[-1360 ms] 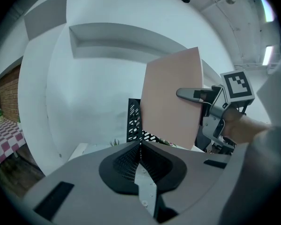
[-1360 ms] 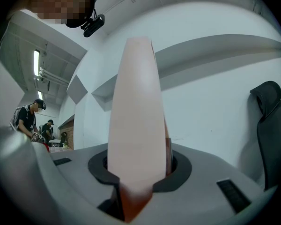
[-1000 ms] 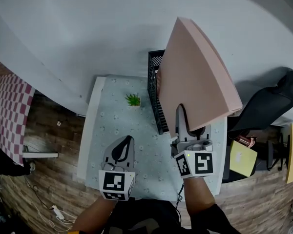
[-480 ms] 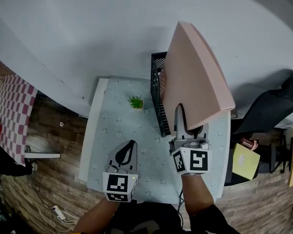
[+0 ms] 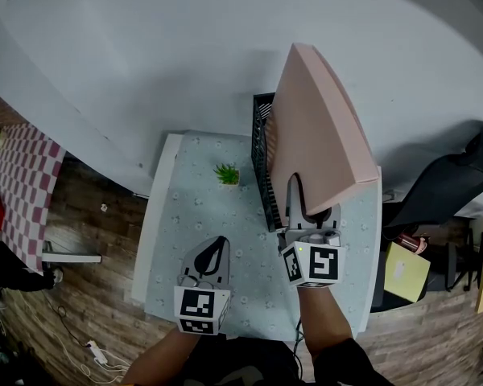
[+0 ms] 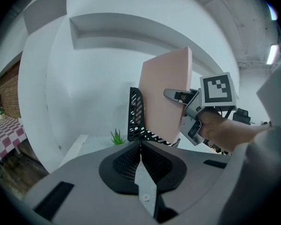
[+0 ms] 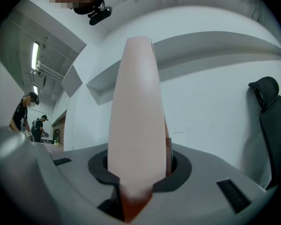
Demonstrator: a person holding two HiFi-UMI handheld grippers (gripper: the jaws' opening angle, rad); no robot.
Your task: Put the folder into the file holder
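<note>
Since a second ago the pink folder (image 5: 318, 135) sits a touch lower in the head view; right gripper (image 5: 312, 207) clamps its near edge, long side running up-frame, far lower corner at the black file holder (image 5: 263, 163) just upper left of that gripper; left gripper (image 5: 213, 252) idles lower left.

Left gripper view: jaws closed, empty; folder's bottom meets the holder's top.

Right gripper view: folder pinched dead centre; holder's contents hidden.

The file holder (image 5: 262, 175) is largely hidden behind the folder (image 5: 314, 127), only its left mesh wall showing; the folder's lower edge is concealed, so insertion cannot be determined.
</note>
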